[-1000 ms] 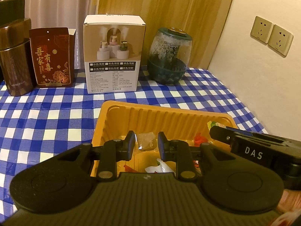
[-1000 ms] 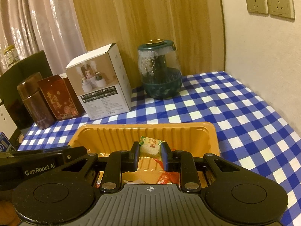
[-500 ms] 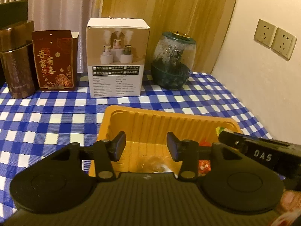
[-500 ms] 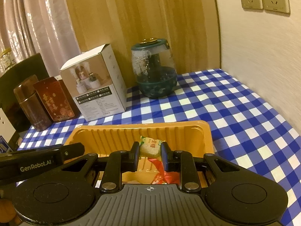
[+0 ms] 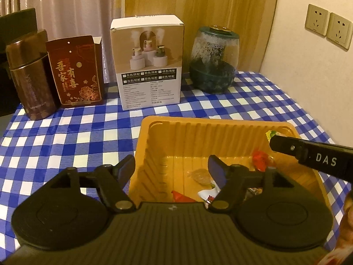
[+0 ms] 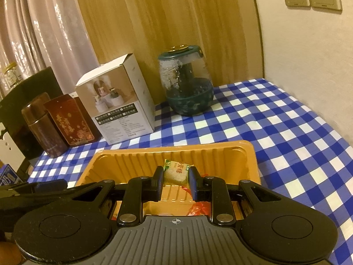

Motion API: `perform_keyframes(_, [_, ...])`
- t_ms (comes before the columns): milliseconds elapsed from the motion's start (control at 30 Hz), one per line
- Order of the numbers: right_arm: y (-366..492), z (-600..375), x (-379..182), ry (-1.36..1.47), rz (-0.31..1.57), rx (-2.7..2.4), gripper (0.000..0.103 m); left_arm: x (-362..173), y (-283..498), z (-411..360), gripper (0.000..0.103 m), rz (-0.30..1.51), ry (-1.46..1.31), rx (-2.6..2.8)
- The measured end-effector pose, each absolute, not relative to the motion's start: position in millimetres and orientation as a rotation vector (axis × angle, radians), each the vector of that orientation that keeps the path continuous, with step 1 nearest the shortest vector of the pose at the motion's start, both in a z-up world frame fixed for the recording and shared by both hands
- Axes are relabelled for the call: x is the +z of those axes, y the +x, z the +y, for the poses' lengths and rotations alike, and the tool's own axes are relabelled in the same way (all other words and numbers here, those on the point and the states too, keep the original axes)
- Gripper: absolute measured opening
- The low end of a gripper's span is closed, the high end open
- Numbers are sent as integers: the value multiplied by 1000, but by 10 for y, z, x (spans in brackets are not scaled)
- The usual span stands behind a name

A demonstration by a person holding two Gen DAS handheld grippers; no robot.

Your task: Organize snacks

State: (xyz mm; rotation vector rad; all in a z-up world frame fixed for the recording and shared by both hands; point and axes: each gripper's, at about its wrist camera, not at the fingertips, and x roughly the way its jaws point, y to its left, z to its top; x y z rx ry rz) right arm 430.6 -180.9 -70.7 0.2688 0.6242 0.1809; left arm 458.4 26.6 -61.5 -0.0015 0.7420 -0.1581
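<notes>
Hovering over the near end of the orange tray [image 5: 141, 145], the left gripper [image 5: 172, 167] is spreading its fingers wide and gripping nothing. One finger is hanging outside the tray's left wall, the other over the tray floor. Just ahead of and below that gap, a clear-wrapped candy [image 5: 199, 175] is lying loose on the floor, with a red wrapper [image 5: 181, 196] and a white packet [image 5: 207, 195] nearer the camera and another red candy [image 5: 260, 160] off to the right.

Reaching in from the right, the right gripper [image 6: 176, 180] is pinching a small green-and-white candy [image 6: 176, 172] between its fingers, which are standing narrowly apart with the wrapper bridging them. The candy's long axis is running across the fingers, side to side, and it is hanging above the far half of the tray [image 6: 253, 154], close to the back wall. That puts the right hand as the one placed to drop it; letting go where it is would likely land the candy inside the tray, beyond the pieces already there.

Farther back on the blue checked cloth [image 5: 66, 132], a brown flask [image 5: 30, 77], a dark red box [image 5: 76, 70], a white carton [image 5: 150, 61] and a glass jar [image 5: 214, 59] are standing in a row, well apart from the tray.
</notes>
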Motion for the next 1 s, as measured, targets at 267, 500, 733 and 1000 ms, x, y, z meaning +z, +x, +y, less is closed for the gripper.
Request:
perform_keyframes(267, [4320,-1787,-718,300,625,198,25,-611,4568,303,81,731,21,-128])
perform_keyframes(500, [4344,-1808,-707,346,603,216,43,-632,4566,324,83,733,27,-122])
perform_keyframes(733, [4340,-1848,-695,345,595,195,49,-635,4555,329,86,733,19,-121])
perform_keyframes(1000, [4338,-1884,-703,339,611,173,64,-630,4557,323,90,731,18,-122])
